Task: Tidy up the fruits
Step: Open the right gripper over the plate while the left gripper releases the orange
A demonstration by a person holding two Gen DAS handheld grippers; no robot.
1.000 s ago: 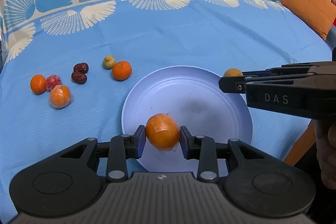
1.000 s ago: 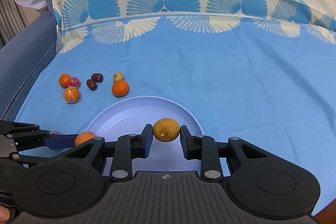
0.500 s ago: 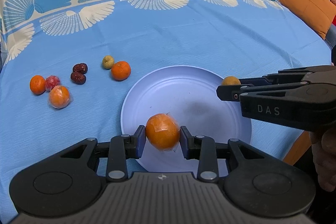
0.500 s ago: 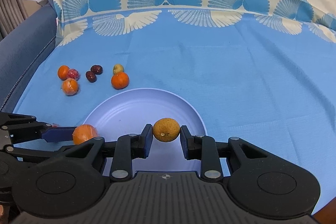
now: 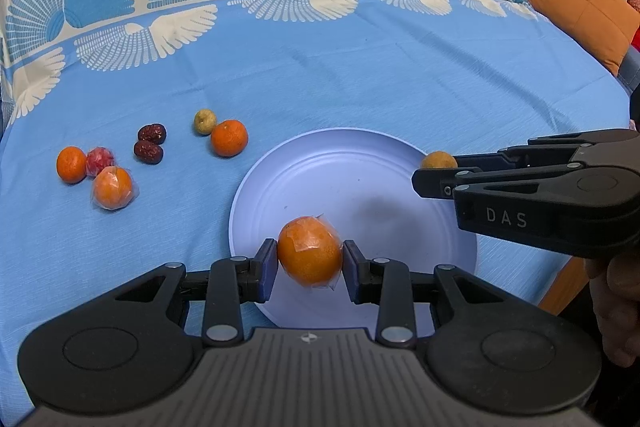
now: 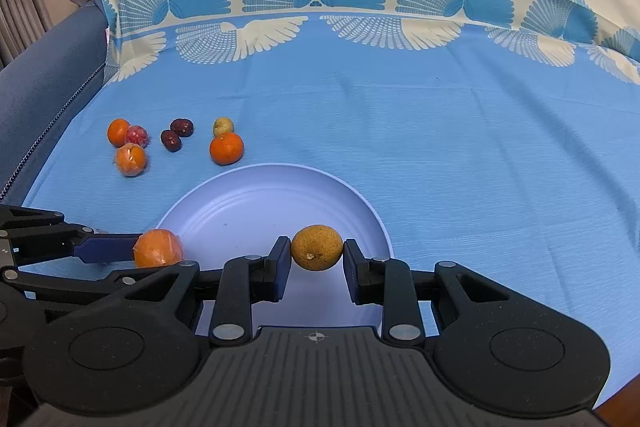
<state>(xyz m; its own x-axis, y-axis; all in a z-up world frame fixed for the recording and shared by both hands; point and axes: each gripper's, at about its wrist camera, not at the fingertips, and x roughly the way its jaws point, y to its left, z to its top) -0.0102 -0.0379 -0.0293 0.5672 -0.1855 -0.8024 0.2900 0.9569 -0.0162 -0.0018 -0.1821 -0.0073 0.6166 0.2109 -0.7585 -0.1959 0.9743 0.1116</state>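
Wrapped orange (image 5: 310, 255): in clear film, clamped between the pads of the left gripper (image 5: 310, 267), above the near part of the plate (image 5: 360, 163); jaws closed to the fruit's width.

Brown-yellow fruit (image 6: 317, 247): round, speckled, pinched between the pads of the right gripper (image 6: 317, 259), above the plate's right side; jaws narrowed onto it.

Plate: pale lilac, round, nothing resting on it, set on the blue cloth (image 5: 360, 75) with fan print.

Loose fruit, left of the plate on the cloth: bare orange (image 5: 229, 138) touching a small yellow-green fruit (image 5: 205, 121); two dark red dates (image 5: 150, 143) side by side; farther left, a second wrapped orange (image 5: 112, 187), a red wrapped fruit (image 5: 100, 160) and a small orange (image 5: 71, 164), clustered together.

Orange cushion (image 5: 584, 11): far right.
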